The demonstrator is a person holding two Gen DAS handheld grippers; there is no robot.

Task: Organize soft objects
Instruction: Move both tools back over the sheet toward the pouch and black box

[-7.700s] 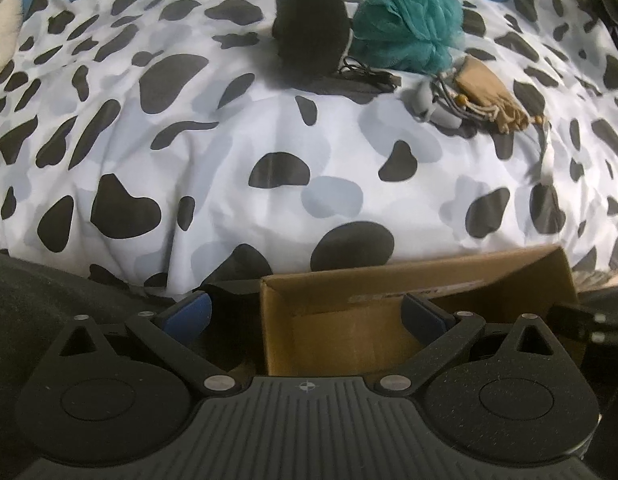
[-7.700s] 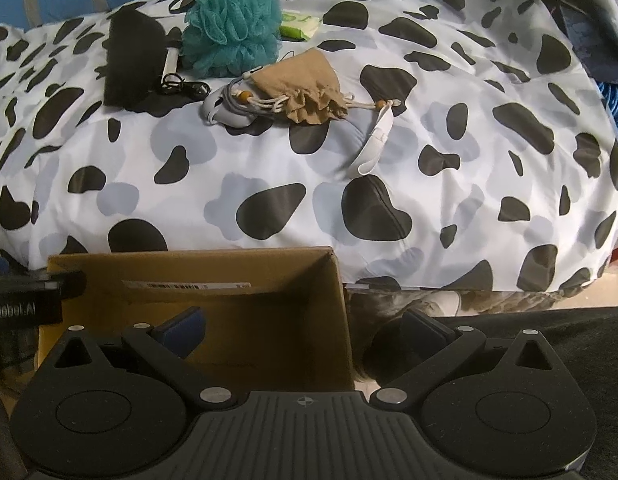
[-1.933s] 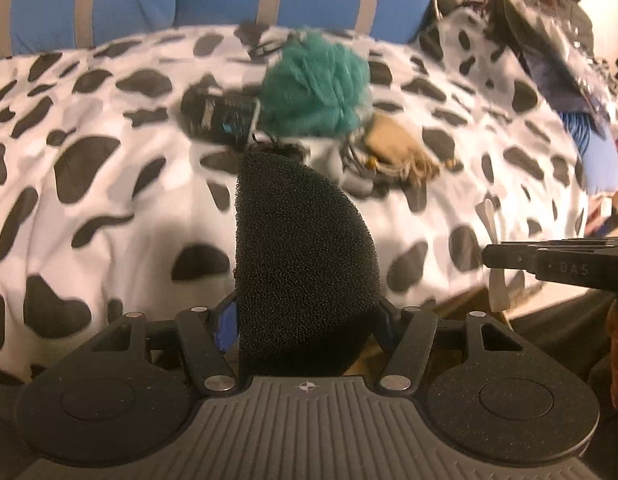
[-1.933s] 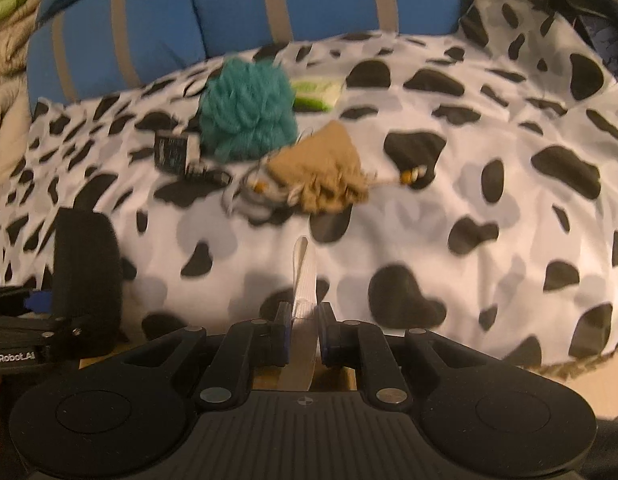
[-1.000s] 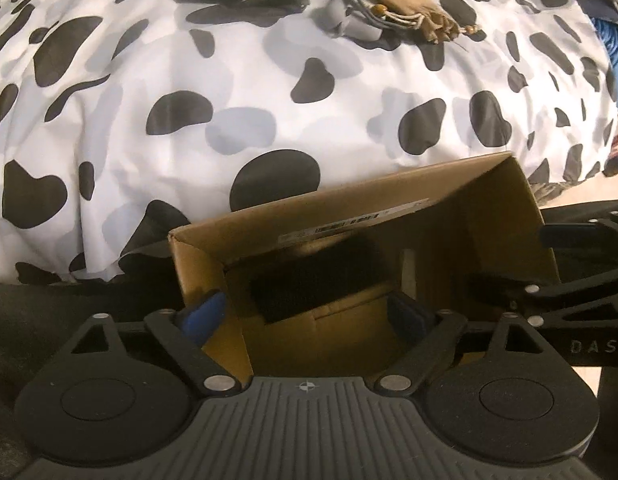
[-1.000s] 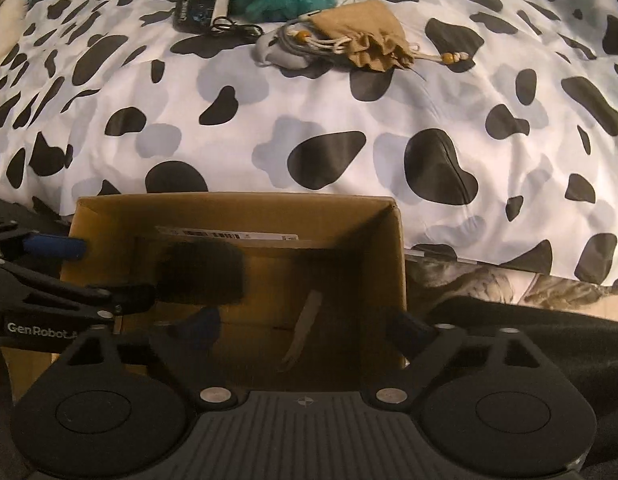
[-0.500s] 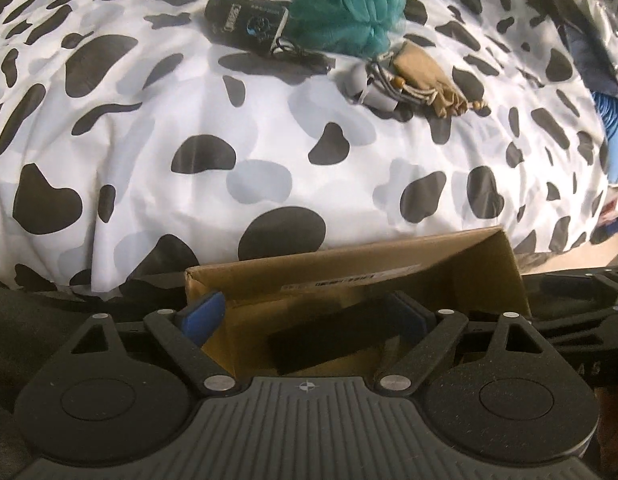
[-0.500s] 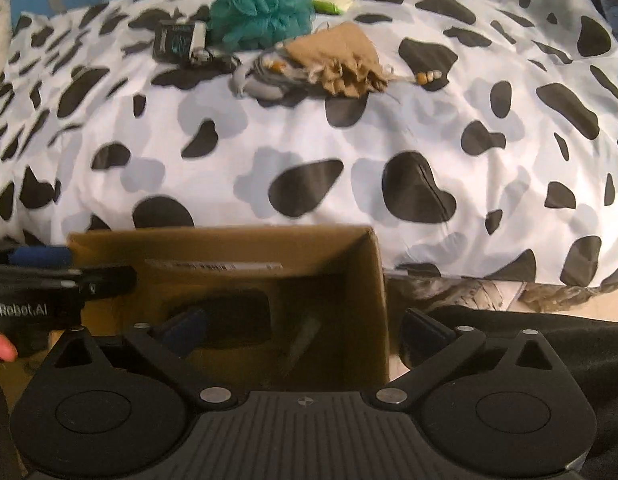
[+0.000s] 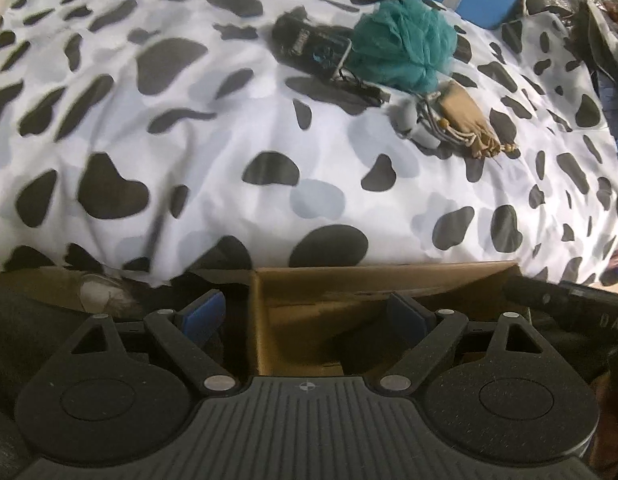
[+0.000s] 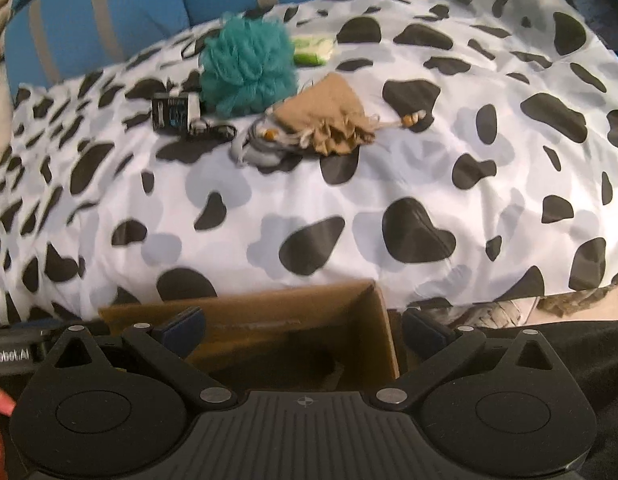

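An open cardboard box (image 9: 373,280) sits at six o'clock against a cow-print bed (image 9: 229,152), its contents in shadow. Both left tongs (image 9: 309,312) and right tongs (image 10: 305,330) gape empty. At twelve o'clock lie a teal pouf (image 10: 247,68) and tan pouch (image 10: 329,120).

I count: one box (image 9: 373,280), one loofah (image 10: 249,70), one pouch (image 10: 329,120), one packet (image 10: 313,50), one black pack (image 10: 173,112).
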